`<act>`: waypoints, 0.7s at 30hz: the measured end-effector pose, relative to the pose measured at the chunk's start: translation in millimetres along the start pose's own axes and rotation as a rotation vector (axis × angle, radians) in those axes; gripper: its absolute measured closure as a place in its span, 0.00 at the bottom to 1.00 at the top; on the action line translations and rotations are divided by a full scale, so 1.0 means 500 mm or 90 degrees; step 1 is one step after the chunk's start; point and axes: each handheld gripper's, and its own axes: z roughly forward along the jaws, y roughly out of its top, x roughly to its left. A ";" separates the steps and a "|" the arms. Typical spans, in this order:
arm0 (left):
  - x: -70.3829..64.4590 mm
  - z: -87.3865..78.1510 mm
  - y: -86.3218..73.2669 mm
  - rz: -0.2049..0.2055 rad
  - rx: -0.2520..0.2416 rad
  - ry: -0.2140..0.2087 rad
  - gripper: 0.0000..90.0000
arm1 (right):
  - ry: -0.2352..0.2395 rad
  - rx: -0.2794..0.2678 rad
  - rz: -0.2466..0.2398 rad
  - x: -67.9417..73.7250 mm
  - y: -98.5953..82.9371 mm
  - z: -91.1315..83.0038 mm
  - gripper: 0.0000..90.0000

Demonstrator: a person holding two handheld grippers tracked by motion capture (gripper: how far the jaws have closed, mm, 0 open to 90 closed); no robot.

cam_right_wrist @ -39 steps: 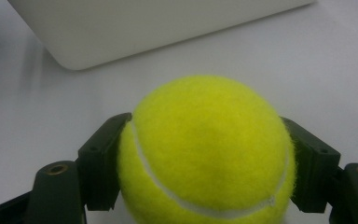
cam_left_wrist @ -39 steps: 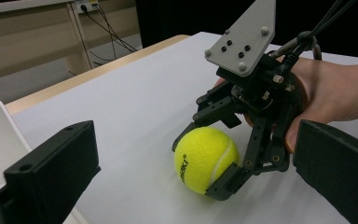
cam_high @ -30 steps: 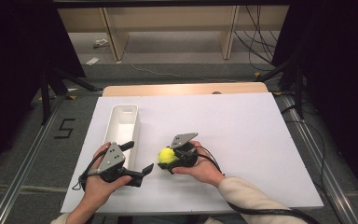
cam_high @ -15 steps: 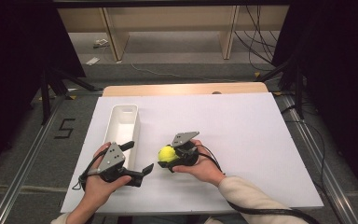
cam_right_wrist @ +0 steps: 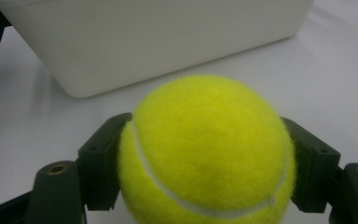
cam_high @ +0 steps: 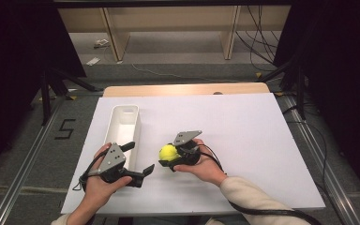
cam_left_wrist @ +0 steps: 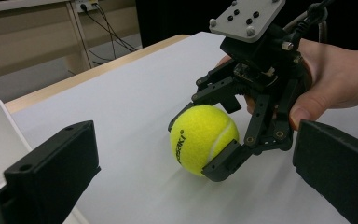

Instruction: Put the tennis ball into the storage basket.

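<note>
A yellow tennis ball (cam_high: 168,151) is clamped between the jaws of my right gripper (cam_high: 167,157), low over the white table top (cam_high: 243,136) near its front middle. In the right gripper view the ball (cam_right_wrist: 205,149) is squeezed by a black pad on each side. My left gripper (cam_high: 139,157) is a short way left of the ball, open with nothing between its fingers, and points toward it. The left gripper view shows the ball (cam_left_wrist: 203,140) in the other gripper's fingers, with a hand behind. I cannot tell whether the ball touches the table.
A long white tray (cam_high: 125,107) lies on the left part of the table, just beyond my left gripper; its wall (cam_right_wrist: 144,42) stands right behind the ball. Bare white surface stretches to the right and far side. Dark floor and shelving lie past the table.
The right gripper and the ball have shifted very slightly away from the front edge. The left gripper has stayed in place.
</note>
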 end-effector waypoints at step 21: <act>0.001 0.000 -0.001 -0.001 0.003 0.000 0.00 | -0.009 -0.025 0.000 -0.002 0.016 -0.015 0.30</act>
